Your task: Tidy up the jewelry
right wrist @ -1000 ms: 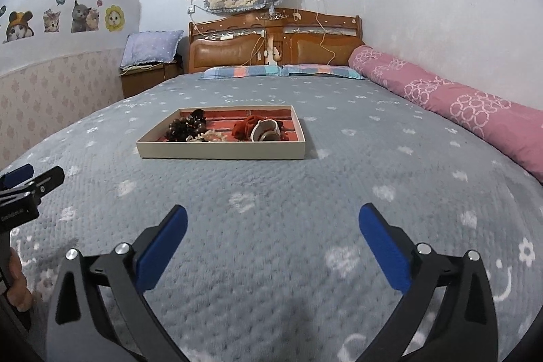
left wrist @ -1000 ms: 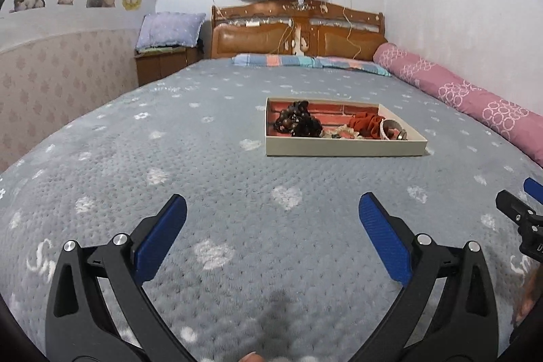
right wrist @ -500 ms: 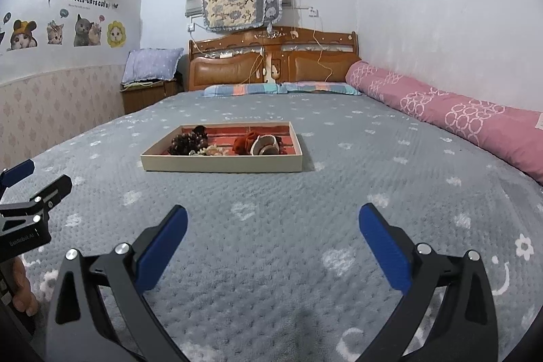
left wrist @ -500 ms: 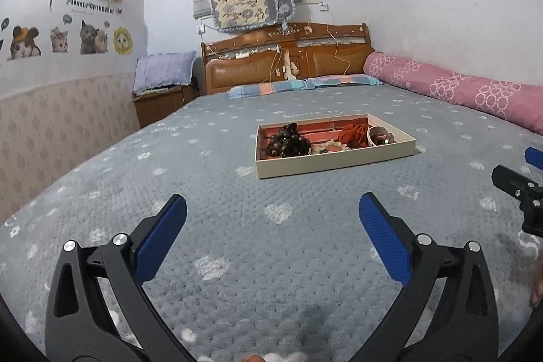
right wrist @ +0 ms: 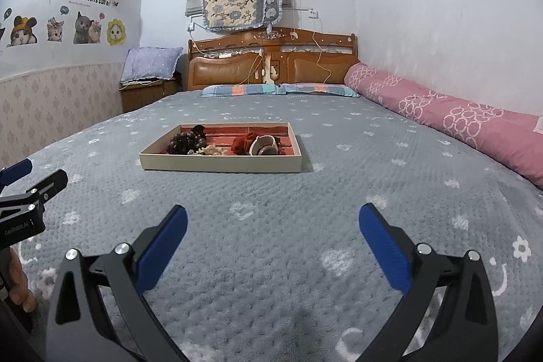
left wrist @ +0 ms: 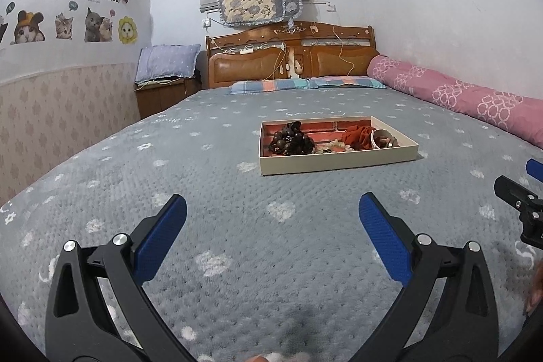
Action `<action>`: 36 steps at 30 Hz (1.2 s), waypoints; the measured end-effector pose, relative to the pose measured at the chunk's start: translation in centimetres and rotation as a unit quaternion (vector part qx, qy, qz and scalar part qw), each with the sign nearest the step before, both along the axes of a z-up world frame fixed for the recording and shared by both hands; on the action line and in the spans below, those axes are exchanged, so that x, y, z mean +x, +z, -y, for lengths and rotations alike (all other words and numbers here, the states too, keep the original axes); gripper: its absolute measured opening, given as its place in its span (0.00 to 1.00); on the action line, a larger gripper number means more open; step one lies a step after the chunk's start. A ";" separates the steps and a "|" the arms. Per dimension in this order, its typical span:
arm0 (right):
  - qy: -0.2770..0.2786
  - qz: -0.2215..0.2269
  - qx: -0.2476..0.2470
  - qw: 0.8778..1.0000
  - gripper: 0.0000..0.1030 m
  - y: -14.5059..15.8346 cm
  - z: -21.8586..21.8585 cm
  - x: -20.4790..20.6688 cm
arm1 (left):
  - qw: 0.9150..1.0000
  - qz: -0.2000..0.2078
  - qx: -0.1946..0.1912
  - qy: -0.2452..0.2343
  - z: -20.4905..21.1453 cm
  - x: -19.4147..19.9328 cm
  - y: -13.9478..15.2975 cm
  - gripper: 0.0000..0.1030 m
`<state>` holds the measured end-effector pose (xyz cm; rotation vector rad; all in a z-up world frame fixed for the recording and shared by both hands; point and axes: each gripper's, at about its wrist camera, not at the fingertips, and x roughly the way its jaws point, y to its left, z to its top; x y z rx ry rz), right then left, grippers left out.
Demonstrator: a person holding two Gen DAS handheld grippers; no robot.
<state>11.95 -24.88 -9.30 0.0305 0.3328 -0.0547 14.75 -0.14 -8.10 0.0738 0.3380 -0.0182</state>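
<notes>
1. The left gripper (left wrist: 272, 209), black-armed with blue ribbed pads, is seen with its jaws spread wide and nothing held between them; below and between the pads only the grey-blue knobbly bedspread with white hearts and flowers (left wrist: 210, 192) is seen.
2. The right gripper (right wrist: 273, 211), of the same black and blue build, is likewise held wide open and empty above the same bedspread (right wrist: 356, 185); the two grippers are carried side by side, each being glimpsed at the edge of the other's view.
3. Ahead of both grippers, well apart from the pads, the shallow cream-walled rectangular tray with a red lining (left wrist: 336, 162) is set flat on the bedspread; it is seen ahead and slightly right of the left gripper, and ahead and slightly left of the right gripper (right wrist: 220, 166).
4. Inside the tray, a heap of dark brown round beads (left wrist: 290, 143) is piled at its left end; a small pale beaded piece (left wrist: 334, 146) lies in the middle; a bunched red fabric piece (left wrist: 358, 136) lies right of that; a pale ring-shaped bangle (left wrist: 381, 138) rests at the right end.
5. Further off, a long pink patterned bolster (right wrist: 441, 117) is laid along the right wall; striped pillows (right wrist: 278, 89) are laid before a carved wooden headboard (right wrist: 271, 61).
</notes>
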 end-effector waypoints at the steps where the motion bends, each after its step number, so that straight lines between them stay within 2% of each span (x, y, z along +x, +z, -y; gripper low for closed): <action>1: 0.000 0.000 0.000 1.000 0.96 0.0 0.0 0.0 | 1.000 -0.001 -0.002 0.001 -0.1 0.0 0.0 0.95; 9: -0.001 0.004 -0.002 1.000 0.96 0.1 -0.1 -0.2 | 1.000 -0.009 -0.017 0.005 -0.9 0.4 -0.1 0.95; 36: -0.003 0.005 -0.004 1.000 0.96 0.2 0.2 0.0 | 1.000 -0.007 -0.008 0.002 -0.7 0.3 -0.2 0.95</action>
